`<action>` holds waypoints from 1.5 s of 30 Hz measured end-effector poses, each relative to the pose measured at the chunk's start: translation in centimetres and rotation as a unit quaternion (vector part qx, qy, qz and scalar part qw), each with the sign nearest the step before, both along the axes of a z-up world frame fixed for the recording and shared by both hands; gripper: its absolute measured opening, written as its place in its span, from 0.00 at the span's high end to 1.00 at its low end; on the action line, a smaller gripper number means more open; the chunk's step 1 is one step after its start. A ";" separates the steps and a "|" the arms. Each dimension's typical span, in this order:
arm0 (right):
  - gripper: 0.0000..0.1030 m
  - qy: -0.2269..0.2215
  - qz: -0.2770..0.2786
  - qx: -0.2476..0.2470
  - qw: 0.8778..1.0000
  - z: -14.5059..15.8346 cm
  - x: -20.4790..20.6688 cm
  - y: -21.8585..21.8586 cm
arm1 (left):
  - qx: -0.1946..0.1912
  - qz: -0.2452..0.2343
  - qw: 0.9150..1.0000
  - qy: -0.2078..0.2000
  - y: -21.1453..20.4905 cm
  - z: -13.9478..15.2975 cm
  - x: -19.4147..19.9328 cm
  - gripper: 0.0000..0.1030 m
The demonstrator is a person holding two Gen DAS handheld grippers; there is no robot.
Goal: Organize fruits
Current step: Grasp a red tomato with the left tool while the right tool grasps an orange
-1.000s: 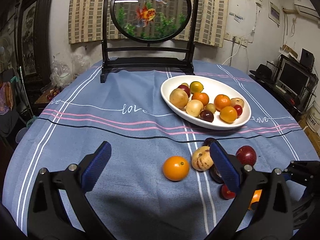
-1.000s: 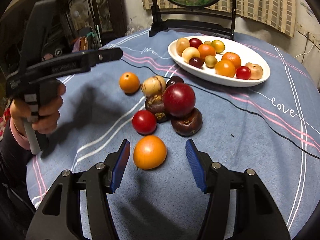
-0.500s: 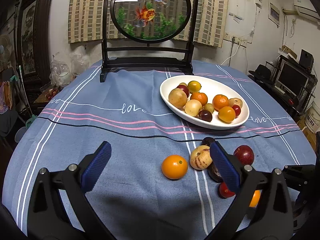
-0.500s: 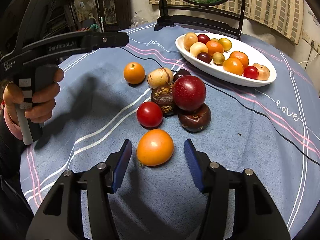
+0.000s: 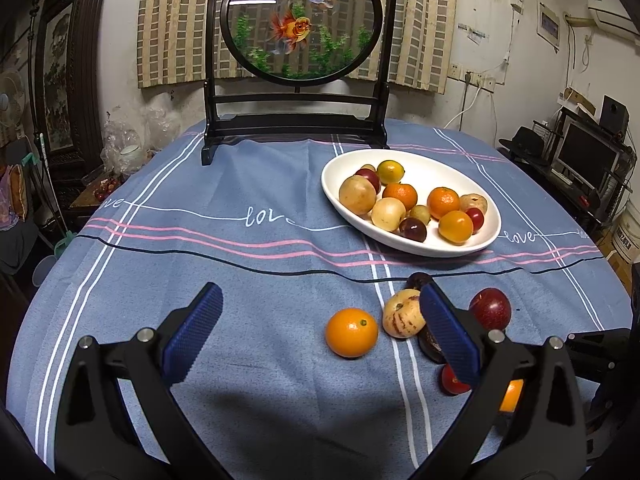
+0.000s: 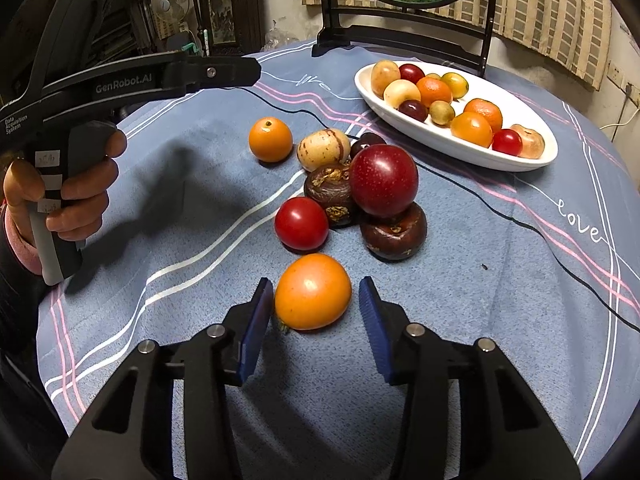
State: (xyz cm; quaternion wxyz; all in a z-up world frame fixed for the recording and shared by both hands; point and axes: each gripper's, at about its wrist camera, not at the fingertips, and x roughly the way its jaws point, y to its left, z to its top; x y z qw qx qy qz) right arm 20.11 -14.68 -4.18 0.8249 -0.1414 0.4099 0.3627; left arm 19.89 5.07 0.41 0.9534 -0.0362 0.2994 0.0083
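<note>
A white oval plate point(image 5: 486, 184) point(image 6: 532, 120) holds several fruits at the back right of the blue tablecloth. Loose fruits lie in front of it: an orange point(image 5: 351, 332) point(image 6: 270, 139), a pale speckled fruit point(image 5: 402, 313) point(image 6: 323, 149), a red plum point(image 6: 383, 180), a red tomato point(image 6: 301, 223), dark brown fruits point(image 6: 394, 234). My right gripper point(image 6: 316, 322) is open, its jaws on either side of an orange tomato point(image 6: 313, 291), the left pad almost touching it. My left gripper point(image 5: 320, 336) is open and empty, hovering above the cloth near the orange.
A round goldfish screen on a black stand point(image 5: 296, 120) stands at the table's back. The left hand and its gripper body point(image 6: 120, 80) are to the left of the fruit pile. Shelves and electronics point(image 5: 580, 156) stand beyond the table's right edge.
My right gripper has moved forward until its open jaws flank the orange tomato. The left gripper has barely moved.
</note>
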 end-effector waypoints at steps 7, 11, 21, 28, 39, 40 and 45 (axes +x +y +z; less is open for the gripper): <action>0.59 0.003 0.000 0.001 1.000 -0.1 0.0 0.0 | 0.003 0.000 1.000 0.003 0.0 -0.1 0.0 0.03; 0.62 0.000 -0.001 0.006 1.000 0.1 0.0 -0.2 | 0.004 0.002 1.000 0.005 0.1 -0.2 0.1 0.03; 0.63 -0.008 -0.129 0.093 0.987 3.0 2.9 -5.9 | -0.004 -0.079 0.996 0.041 -1.9 -0.8 0.1 0.15; 0.63 -0.001 -0.148 0.093 0.985 2.7 3.2 -6.3 | -0.005 -0.197 0.976 0.092 -5.2 -2.4 -0.8 0.29; 0.63 -0.001 -0.134 0.093 0.987 2.9 3.1 -6.0 | 0.003 -0.225 0.964 0.141 -7.2 -5.0 -0.3 0.61; 0.63 0.002 -0.129 0.092 0.987 2.9 2.9 -5.9 | 0.007 -0.225 0.964 0.139 -7.2 -5.0 -0.4 0.61; 0.63 0.021 -0.101 0.053 0.993 1.8 2.6 -4.6 | 0.013 -0.224 0.965 0.136 -7.7 -5.2 -0.5 0.61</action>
